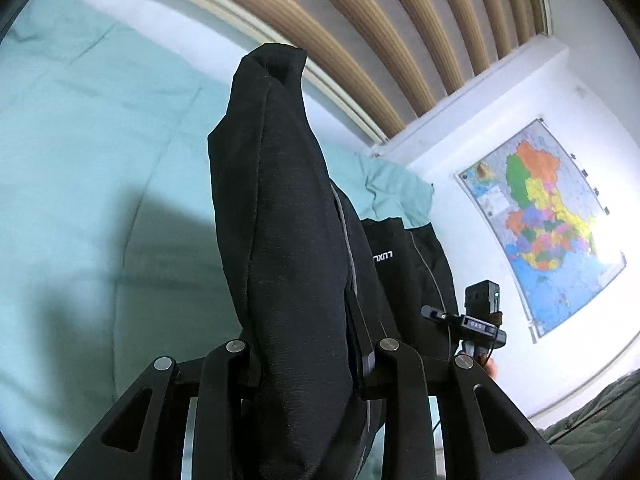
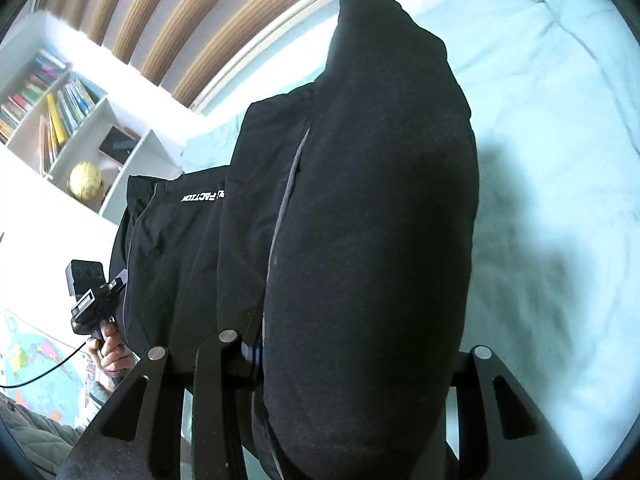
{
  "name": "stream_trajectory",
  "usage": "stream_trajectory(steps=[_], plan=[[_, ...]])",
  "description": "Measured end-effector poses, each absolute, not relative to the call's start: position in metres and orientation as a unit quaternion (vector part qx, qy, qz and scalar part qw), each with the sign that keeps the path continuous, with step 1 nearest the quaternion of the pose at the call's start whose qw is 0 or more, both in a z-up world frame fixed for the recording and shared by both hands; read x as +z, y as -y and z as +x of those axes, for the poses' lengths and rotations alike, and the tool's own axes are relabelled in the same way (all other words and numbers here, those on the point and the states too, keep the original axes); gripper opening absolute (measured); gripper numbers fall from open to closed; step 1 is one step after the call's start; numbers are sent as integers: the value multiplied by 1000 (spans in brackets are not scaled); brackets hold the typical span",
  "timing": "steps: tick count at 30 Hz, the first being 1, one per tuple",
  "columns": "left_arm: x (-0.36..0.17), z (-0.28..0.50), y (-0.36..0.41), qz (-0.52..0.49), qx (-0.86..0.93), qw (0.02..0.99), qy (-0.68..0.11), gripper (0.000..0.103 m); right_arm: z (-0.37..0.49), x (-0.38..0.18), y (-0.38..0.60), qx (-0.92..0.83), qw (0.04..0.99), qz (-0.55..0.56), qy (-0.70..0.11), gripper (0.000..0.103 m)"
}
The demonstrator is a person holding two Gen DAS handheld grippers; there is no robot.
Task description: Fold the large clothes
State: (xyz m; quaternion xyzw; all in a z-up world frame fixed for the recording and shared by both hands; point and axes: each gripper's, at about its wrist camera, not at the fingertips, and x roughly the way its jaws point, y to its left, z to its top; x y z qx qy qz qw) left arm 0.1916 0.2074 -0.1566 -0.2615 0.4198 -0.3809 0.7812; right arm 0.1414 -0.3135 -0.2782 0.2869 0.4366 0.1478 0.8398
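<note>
A large black garment with white lettering [image 1: 382, 257] hangs lifted above the bed, stretched between both grippers. In the left wrist view a thick bunched fold of it [image 1: 280, 220] runs up between the fingers of my left gripper [image 1: 304, 320], which is shut on it. The cloth hides most of the finger pads. In the right wrist view a wider padded fold [image 2: 372, 200] fills my right gripper [image 2: 352, 340], also shut on it. Each view shows the other gripper's camera housing [image 1: 482, 300] [image 2: 84, 280] at the garment's far edge, and a hand [image 2: 112, 348] holds the left one.
The bed's pale teal sheet [image 1: 80, 160] [image 2: 560, 160] lies below the garment. A slatted wooden headboard [image 1: 360, 40] stands behind it. A coloured map [image 1: 540, 220] hangs on the white wall. A white bookshelf [image 2: 60, 100] holds books and a yellow globe [image 2: 85, 181].
</note>
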Motion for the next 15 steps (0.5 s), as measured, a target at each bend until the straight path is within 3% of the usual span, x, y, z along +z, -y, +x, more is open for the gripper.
stream_trajectory(steps=[4,9,13,15], plan=[[-188,163,-210,-272,-361,765,-458,30,105,-284,302,129,824,287,-471,45],[-285,154,-221,-264,-216,740,-580,30,86,-349,304,81,778,307,-541,49],[-330,134,-265,-402,-181,689,-576,37,66,-400,336,40,738,401,-542,56],[-326,124,-277,-412,-173,693,-566,38,45,-407,358,30,721,459,-519,57]])
